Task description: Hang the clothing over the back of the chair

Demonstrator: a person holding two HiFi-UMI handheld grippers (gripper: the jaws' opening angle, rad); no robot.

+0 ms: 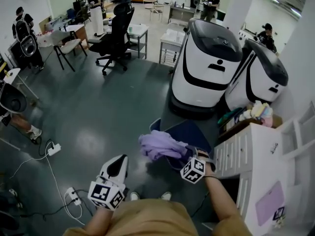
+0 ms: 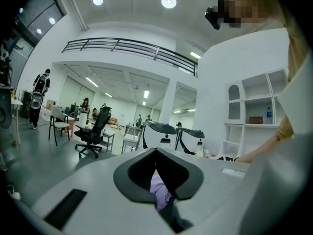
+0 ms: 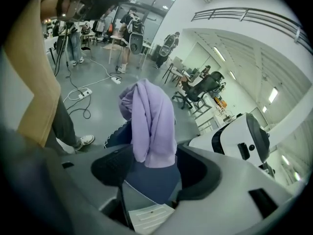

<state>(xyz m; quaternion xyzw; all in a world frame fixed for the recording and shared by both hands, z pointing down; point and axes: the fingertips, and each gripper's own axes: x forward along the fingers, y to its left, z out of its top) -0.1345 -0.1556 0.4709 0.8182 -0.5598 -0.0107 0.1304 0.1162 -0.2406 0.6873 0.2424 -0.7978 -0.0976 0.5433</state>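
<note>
A lilac garment point(image 1: 160, 145) lies draped over the back of a dark blue chair point(image 1: 189, 132) just in front of me. In the right gripper view the garment point(image 3: 149, 121) hangs down over the chair's back point(image 3: 146, 180). My right gripper point(image 1: 189, 155) is at the chair's right side, and its jaws point(image 3: 151, 168) stand wide open with no pad pressing on the cloth. My left gripper point(image 1: 118, 162) is left of the chair and apart from the garment. Its tips point(image 2: 156, 153) meet, and a strip of the lilac cloth point(image 2: 159, 190) shows through the gap behind them.
Two white rounded machines point(image 1: 206, 63) point(image 1: 258, 75) stand beyond the chair. A white drawer cabinet point(image 1: 246, 151) is close on the right. A power strip and cables point(image 1: 54, 149) lie on the floor at left. A black office chair point(image 1: 117, 33), tables and people are at the back.
</note>
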